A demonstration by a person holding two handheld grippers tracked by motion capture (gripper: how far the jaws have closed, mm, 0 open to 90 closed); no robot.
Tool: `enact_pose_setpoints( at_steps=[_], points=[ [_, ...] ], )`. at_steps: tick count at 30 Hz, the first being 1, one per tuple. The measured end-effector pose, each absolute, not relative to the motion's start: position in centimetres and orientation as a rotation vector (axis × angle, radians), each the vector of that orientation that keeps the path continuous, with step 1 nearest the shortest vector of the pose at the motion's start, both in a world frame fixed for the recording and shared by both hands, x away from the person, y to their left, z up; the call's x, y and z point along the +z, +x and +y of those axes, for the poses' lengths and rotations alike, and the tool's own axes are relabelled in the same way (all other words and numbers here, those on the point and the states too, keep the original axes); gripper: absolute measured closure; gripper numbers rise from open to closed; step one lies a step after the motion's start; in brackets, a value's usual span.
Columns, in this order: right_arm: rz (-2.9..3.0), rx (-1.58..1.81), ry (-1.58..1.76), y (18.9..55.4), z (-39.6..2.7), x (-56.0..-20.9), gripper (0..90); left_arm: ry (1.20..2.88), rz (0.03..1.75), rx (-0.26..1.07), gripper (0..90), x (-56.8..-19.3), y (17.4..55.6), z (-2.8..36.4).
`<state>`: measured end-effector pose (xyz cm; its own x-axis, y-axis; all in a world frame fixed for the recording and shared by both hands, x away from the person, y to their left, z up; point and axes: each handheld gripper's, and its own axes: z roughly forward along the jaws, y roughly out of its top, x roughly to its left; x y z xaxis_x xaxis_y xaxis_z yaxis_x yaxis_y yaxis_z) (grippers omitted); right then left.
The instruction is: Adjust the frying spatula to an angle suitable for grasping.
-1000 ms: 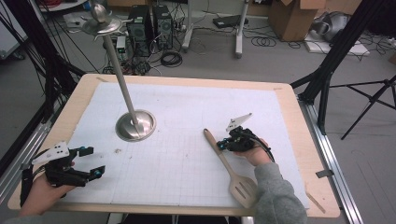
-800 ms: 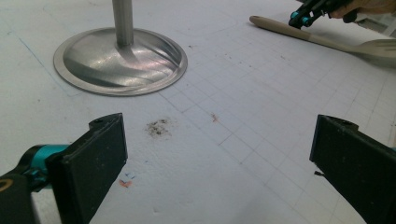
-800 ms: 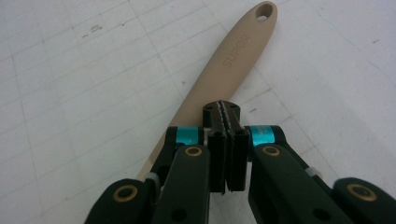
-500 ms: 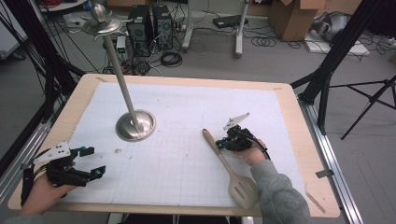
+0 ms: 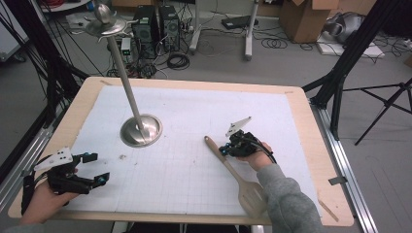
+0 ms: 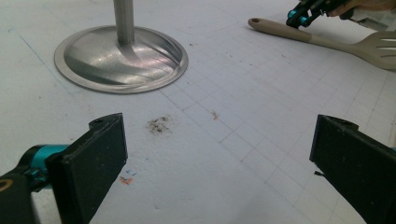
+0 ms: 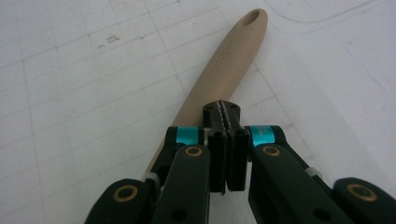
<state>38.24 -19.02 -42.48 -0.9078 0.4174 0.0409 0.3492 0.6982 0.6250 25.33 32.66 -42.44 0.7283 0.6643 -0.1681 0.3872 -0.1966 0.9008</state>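
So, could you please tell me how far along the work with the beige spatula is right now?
Nothing looks finished: the beige slotted spatula lies flat on the white gridded mat. In hand: the right gripper, jaws shut together, sits over its handle without clamping it. The left gripper waits open at the table's near-left corner. Left: gripping and lifting it, perhaps toward the steel stand.

Lab or robotics test space, not home. Wooden table point(image 5: 311, 126) topped with white gridded mat point(image 5: 194, 145), framed by black aluminium rig struts point(image 5: 350, 53). Bare grey floor behind, strewn with cable tangles point(image 5: 177, 60). Computer towers point(image 5: 155, 24) on floor, cardboard boxes point(image 5: 303, 19) at back, tripod legs point(image 5: 388, 104) at right. Metal stand point(image 5: 141, 130) on mat.
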Motion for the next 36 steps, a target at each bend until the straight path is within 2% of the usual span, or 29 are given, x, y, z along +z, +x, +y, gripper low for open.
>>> enact_pose_setpoints(
  at_steps=[36],
  points=[
    [2.948, 0.982, 0.215, 37.2, -13.6, -42.2, 90.0, 1.823, 0.835, 0.317, 4.4, -42.5, 25.1, 33.0]
  ],
)
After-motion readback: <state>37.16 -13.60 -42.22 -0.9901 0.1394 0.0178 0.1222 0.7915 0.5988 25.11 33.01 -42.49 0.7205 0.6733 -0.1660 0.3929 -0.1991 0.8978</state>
